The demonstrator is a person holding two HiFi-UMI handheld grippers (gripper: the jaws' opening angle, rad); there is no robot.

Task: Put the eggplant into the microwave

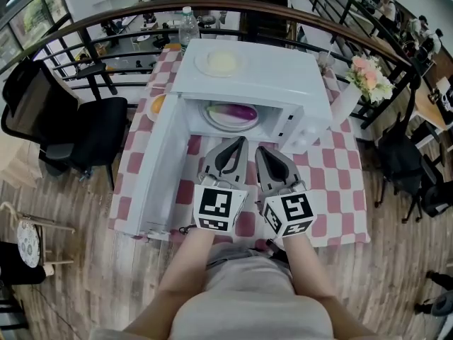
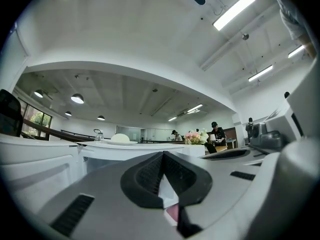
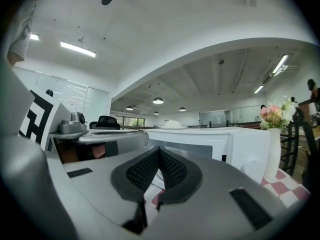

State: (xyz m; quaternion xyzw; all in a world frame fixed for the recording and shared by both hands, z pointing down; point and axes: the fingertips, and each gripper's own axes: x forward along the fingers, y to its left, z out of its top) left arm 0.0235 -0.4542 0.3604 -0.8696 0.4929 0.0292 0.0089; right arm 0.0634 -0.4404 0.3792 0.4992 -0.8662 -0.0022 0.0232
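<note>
The purple eggplant (image 1: 239, 111) lies on the glass plate (image 1: 216, 118) inside the white microwave (image 1: 283, 76), whose door (image 1: 152, 172) hangs open to the left. Both grippers hover side by side over the checkered table just in front of the oven's opening. My left gripper (image 1: 237, 142) is shut with nothing between its jaws; in the left gripper view (image 2: 162, 156) its pads meet at the tip. My right gripper (image 1: 262, 149) is also shut and empty, its pads touching in the right gripper view (image 3: 159, 151). The microwave front (image 3: 200, 146) fills the space ahead.
A round white lump on a plate (image 1: 221, 63) sits on top of the microwave. A water bottle (image 1: 187, 25) stands behind it, a vase of flowers (image 1: 367, 80) at the table's right edge, an orange object (image 1: 157, 105) behind the door. Black chairs (image 1: 85, 129) stand to the left; a railing curves behind.
</note>
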